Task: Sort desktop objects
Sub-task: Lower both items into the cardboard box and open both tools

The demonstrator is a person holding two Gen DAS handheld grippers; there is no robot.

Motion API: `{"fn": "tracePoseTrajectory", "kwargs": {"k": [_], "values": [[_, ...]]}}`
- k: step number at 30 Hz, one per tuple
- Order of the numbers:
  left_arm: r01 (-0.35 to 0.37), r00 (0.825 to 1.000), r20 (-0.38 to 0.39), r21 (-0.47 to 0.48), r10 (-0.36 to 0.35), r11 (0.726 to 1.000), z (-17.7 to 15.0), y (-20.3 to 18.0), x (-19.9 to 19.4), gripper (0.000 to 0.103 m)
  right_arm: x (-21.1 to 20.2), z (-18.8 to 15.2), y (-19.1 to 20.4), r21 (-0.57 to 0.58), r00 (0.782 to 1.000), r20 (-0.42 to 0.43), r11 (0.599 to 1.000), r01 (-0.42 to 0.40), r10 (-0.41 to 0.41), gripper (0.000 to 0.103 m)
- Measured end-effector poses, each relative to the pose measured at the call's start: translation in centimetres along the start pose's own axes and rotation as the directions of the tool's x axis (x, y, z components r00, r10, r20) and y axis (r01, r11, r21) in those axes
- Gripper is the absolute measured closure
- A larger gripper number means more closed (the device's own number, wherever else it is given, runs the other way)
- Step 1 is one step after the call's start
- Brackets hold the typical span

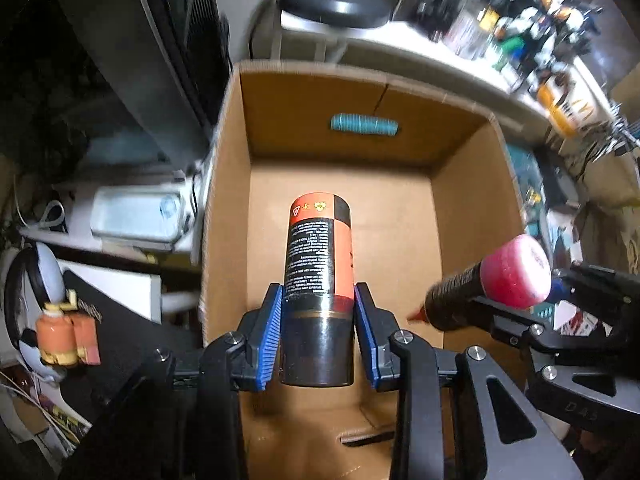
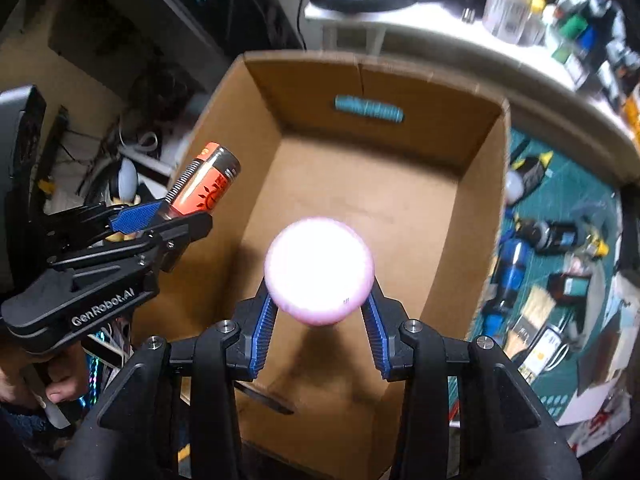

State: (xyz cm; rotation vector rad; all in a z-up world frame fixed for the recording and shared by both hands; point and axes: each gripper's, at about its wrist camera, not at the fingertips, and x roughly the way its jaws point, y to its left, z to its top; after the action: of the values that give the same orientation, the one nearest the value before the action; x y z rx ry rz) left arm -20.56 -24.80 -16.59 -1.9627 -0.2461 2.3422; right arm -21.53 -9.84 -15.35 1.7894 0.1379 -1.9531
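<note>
My left tool (image 1: pixel 318 332) is clamped on an orange-and-black can (image 1: pixel 319 256), long axis running straight ahead along the fingers, orange end pointing away. My right tool (image 2: pixel 319 312) grips a black bottle with a pink cap (image 2: pixel 319 270), cap end leading forward. Both hang over the open cardboard box (image 1: pixel 460 216) ahead and below; its floor shows bare brown. Right of the box, bottles (image 2: pixel 554 236) litter the green table (image 2: pixel 580 196).

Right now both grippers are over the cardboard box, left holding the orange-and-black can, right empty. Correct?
Not quite: the right gripper isn't empty. The right wrist view shows it clamping a pink-capped bottle. The left gripper does hold the orange-and-black can, both over the cardboard box.
</note>
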Motion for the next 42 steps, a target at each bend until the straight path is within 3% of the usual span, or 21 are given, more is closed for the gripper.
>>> {"fn": "tracePoseTrajectory", "kwargs": {"k": [4, 14, 21, 27, 33, 42], "values": [[0.002, 0.996, -0.084, 0.009, -0.002, 1.0, 0.2, -0.5, 2.6, 0.068, 1.9, 0.6, -0.9, 0.009, 0.998, -0.059, 1.0, -0.003, 0.003, 0.065], [-0.027, 0.983, -0.182, -0.023, 0.023, 0.999, 2.0, -0.5, 8.0, 0.068, 6.7, 3.5, -2.6, 0.022, 0.99, -0.138, 1.0, 0.009, -0.006, 0.065], [-0.046, 0.979, -0.201, -0.041, 0.037, 0.998, 3.3, 0.1, 9.9, 0.068, 8.0, 4.5, -3.7, 0.041, 0.993, -0.111, 0.999, 0.032, -0.027, 0.064], [-0.089, 0.984, -0.155, -0.012, 0.086, 0.996, 4.0, -0.2, 10.3, 0.068, 7.8, 5.3, -4.9, 0.066, 0.997, -0.056, 0.996, 0.054, -0.05, 0.06], [-0.085, 0.993, -0.077, -0.003, 0.085, 0.996, 4.1, -0.4, 8.7, 0.066, 6.8, 5.1, -5.6, 0.083, 0.999, -0.018, 0.995, 0.052, -0.051, 0.06], [-0.085, 0.991, 0.108, 0.018, 0.083, 0.996, 3.4, -1.9, 2.9, 0.032, 2.3, 4.1, -5.4, 0.067, 0.99, 0.137, 0.997, 0.032, -0.041, 0.056]]}}
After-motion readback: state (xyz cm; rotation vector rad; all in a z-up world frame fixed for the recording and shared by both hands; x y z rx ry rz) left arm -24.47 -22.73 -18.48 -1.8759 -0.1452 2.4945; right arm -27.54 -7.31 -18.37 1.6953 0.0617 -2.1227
